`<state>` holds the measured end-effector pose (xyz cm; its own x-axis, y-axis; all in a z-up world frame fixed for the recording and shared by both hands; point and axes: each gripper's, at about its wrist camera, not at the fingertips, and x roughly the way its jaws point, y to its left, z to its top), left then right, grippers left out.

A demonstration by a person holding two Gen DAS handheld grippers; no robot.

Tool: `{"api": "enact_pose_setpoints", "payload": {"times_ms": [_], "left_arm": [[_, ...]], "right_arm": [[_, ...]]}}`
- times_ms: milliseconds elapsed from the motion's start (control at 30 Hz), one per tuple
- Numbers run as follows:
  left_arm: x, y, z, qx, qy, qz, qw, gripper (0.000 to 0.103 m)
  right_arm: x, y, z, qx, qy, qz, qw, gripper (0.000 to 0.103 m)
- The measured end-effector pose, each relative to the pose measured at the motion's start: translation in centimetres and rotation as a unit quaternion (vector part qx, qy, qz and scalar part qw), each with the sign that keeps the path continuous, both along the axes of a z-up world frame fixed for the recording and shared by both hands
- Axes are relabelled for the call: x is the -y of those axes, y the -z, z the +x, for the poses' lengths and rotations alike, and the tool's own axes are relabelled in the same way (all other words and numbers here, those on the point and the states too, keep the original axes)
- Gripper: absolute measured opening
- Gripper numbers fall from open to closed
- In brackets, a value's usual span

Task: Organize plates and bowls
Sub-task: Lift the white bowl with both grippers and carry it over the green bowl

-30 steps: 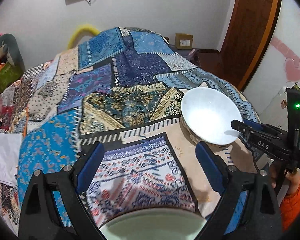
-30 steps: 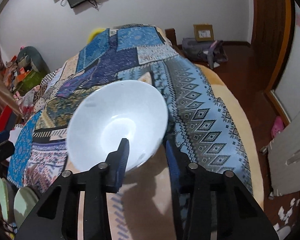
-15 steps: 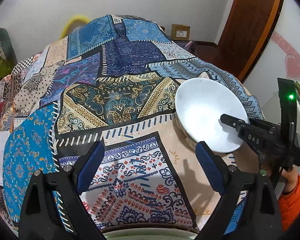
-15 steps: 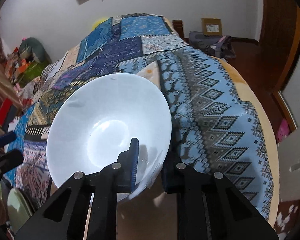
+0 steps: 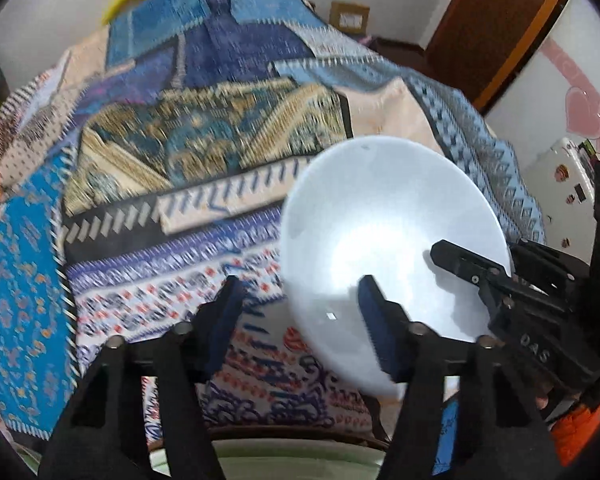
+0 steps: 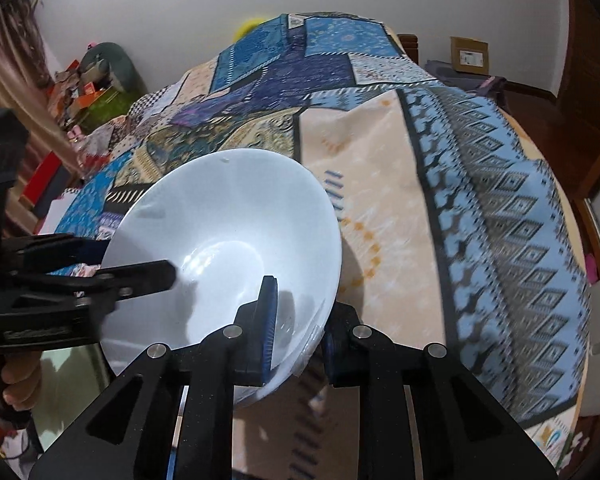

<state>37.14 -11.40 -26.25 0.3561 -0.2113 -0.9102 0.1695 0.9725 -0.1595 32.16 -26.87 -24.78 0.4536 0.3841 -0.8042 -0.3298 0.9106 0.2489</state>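
A white bowl (image 6: 220, 240) is held off the patchwork cloth, tilted. My right gripper (image 6: 300, 320) is shut on its near rim, one finger inside and one outside. In the left wrist view the bowl (image 5: 380, 220) fills the right middle, with the right gripper (image 5: 472, 268) clamped on its right rim. My left gripper (image 5: 300, 312) is open; its right finger (image 5: 376, 332) reaches inside the bowl, its left finger outside the rim. A pale green plate (image 5: 300, 460) shows at the bottom edge under the left gripper.
The patchwork cloth (image 6: 460, 180) covers the whole table and falls away at the right edge. A pale green plate (image 6: 68, 372) lies at the lower left of the right wrist view. Boxes and clutter (image 6: 88, 88) stand by the far left wall.
The right gripper has lifted the bowl and carried it left, towards the left gripper. The left gripper has narrowed and moved so that its fingers straddle the bowl's rim.
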Motion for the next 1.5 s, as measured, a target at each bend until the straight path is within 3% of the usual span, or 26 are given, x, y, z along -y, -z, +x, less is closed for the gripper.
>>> {"api": "enact_pose_setpoints", "payload": {"times_ms": [100, 267, 667, 1500], "left_arm": [[0.4, 0.9, -0.1, -0.019, 0.009, -0.005, 0.9998, 0.036], [0.8, 1.1, -0.6, -0.010, 0.012, -0.007, 0.9999, 0.024], [0.1, -1.4, -3.1, 0.014, 0.008, -0.022, 0.9996, 0.024], [-5.4, -13.2, -13.9, 0.115, -0.041, -0.033, 0.9920, 0.024]], "right_arm": [[-0.3, 0.0, -0.4, 0.003, 0.001, 0.000, 1.000, 0.018], [-0.3, 0.1, -0.5, 0.003, 0.016, 0.011, 1.000, 0.018], [-0.6, -2.1, -2.5, 0.013, 0.024, 0.020, 0.999, 0.018], [-5.8, -10.3, -10.2, 0.093, -0.017, 0.031, 0.995, 0.018]]}}
